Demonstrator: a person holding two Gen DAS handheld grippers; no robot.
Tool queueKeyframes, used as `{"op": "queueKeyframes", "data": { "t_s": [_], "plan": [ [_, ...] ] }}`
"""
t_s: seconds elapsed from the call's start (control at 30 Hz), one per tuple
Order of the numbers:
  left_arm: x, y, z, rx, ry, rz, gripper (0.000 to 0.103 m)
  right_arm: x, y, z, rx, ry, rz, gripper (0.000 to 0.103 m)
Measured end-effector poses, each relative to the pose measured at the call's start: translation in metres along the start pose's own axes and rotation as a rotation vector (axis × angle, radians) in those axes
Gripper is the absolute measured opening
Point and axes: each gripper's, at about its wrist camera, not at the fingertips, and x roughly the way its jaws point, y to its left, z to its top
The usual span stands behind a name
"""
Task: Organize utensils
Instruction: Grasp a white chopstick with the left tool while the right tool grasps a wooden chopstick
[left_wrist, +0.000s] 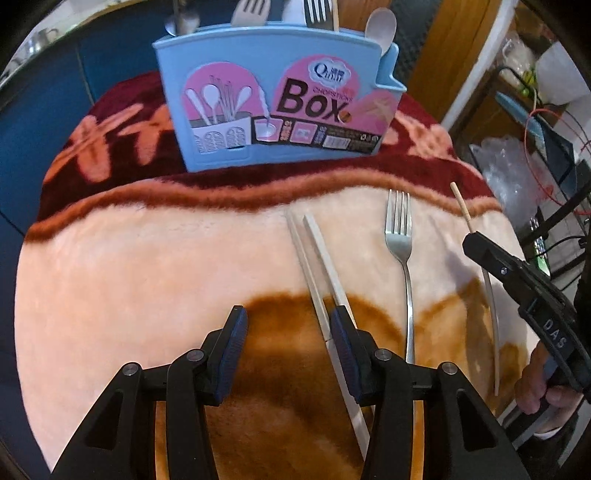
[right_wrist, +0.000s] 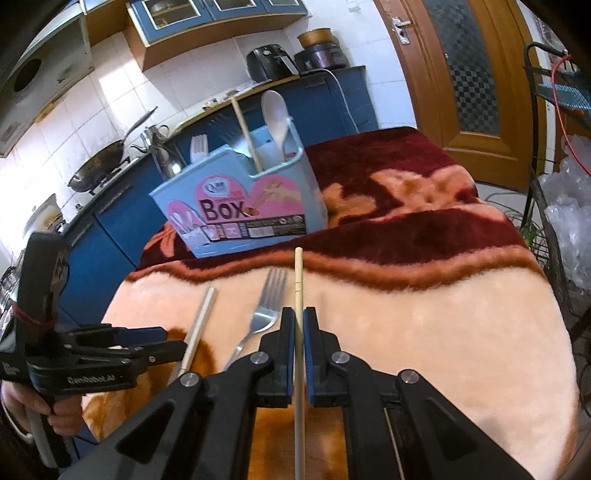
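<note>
Clamped between the blue pads of the right hand-held gripper (right_wrist: 299, 350), 1 pale wooden chopstick (right_wrist: 299, 280) juts forward above the blanket-covered surface (right_wrist: 443, 314), its tip aimed toward the blue chopsticks box (right_wrist: 236, 206) standing near the far edge with spoons, forks and another chopstick upright in it. Lower down on the left, the left hand-held gripper (left_wrist: 286, 350) hangs with its jaws apart and empty, its right pad over a pair of white chopsticks (left_wrist: 314, 254) lying side by side on the surface. Just right of that pair lies 1 metal fork (left_wrist: 400, 258), tines toward the box.
</note>
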Motion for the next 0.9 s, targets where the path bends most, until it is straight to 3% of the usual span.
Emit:
{"op": "queueKeyframes", "data": {
  "t_s": [0.2,0.4,0.53,0.67,0.77,0.9],
  "plan": [
    [0.011,-0.005,0.021,0.06,0.08,0.011,0.038,0.01,-0.01,-0.001,0.027,0.066,-0.012,0.008],
    [0.015,-0.008,0.03,0.095,0.097,0.003,0.03,0.014,-0.014,0.0,0.042,0.124,-0.016,0.008],
    [0.018,-0.003,0.038,0.075,0.105,-0.025,0.029,0.021,-0.011,0.01,0.041,0.205,-0.019,0.016],
    [0.022,0.002,0.048,0.047,0.133,-0.053,0.027,0.03,-0.004,0.021,0.009,0.292,-0.057,0.018],
    [0.025,0.003,0.052,0.04,0.128,-0.059,0.02,0.034,0.001,0.026,-0.027,0.345,-0.08,0.017],
    [0.024,0.017,0.052,-0.025,0.118,-0.166,0.009,0.041,0.005,0.031,-0.064,0.403,-0.092,0.017]
  ]
}}
